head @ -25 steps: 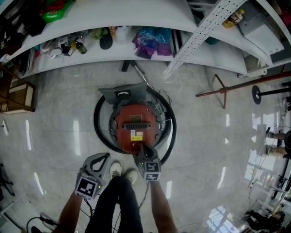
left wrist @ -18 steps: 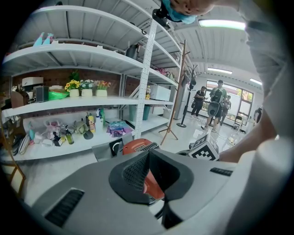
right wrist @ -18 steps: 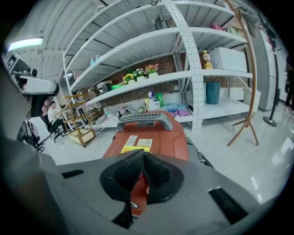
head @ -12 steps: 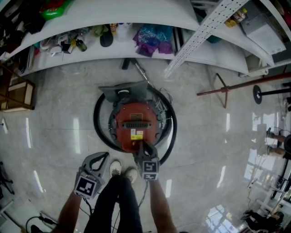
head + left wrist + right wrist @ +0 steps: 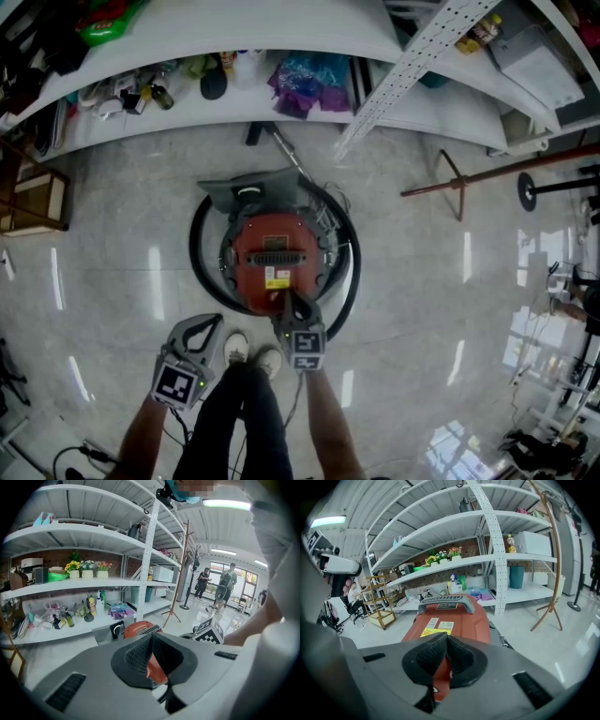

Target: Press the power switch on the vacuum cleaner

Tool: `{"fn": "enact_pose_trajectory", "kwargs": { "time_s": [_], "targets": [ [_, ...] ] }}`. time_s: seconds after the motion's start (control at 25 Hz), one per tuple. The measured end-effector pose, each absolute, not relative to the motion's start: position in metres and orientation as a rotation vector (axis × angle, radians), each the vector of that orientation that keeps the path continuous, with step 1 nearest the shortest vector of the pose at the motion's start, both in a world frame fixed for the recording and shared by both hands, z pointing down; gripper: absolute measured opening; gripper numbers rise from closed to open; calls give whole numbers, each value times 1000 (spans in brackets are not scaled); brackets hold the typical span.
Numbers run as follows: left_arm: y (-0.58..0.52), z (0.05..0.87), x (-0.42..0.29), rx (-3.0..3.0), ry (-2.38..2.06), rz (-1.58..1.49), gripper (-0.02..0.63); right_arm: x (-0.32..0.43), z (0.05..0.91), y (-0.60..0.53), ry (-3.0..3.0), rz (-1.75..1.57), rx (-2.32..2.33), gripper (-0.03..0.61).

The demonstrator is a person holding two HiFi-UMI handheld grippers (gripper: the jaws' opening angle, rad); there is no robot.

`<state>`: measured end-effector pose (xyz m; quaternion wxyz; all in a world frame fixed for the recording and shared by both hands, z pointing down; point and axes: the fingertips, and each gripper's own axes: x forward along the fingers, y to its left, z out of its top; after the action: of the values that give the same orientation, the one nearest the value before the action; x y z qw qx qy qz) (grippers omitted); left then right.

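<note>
Right gripper view: the closed right gripper (image 5: 446,638) is pressed near the rear of the red vacuum cleaner (image 5: 454,618) on the floor (image 5: 565,634), the left gripper (image 5: 152,638) likewise closed and empty, and the switch could be missed through sideways slip.

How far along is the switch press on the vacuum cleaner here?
Approach looks done: the right claw, shut and empty, sits at the near edge of the red vacuum cleaner. In hand: the press itself. The switch cannot be made out, so contact is unclear. Left: finishing the press and pulling away. The left claw, shut, hangs beside, clear of the vacuum.
</note>
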<state>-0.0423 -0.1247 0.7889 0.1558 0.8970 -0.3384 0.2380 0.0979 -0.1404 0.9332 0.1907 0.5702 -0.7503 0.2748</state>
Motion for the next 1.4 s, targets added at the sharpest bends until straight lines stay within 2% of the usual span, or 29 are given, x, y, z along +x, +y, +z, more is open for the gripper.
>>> {"fn": "enact_pose_trajectory", "kwargs": {
  "time_s": [0.6,1.4],
  "targets": [
    [-123,786,-41,2563,-970,685,6,102,922,-133,-2117,802,1638,11],
    [-118,741,-32,2593,-983,632,6,96,853,-114,-2190,786,1685,11]
  ]
}}
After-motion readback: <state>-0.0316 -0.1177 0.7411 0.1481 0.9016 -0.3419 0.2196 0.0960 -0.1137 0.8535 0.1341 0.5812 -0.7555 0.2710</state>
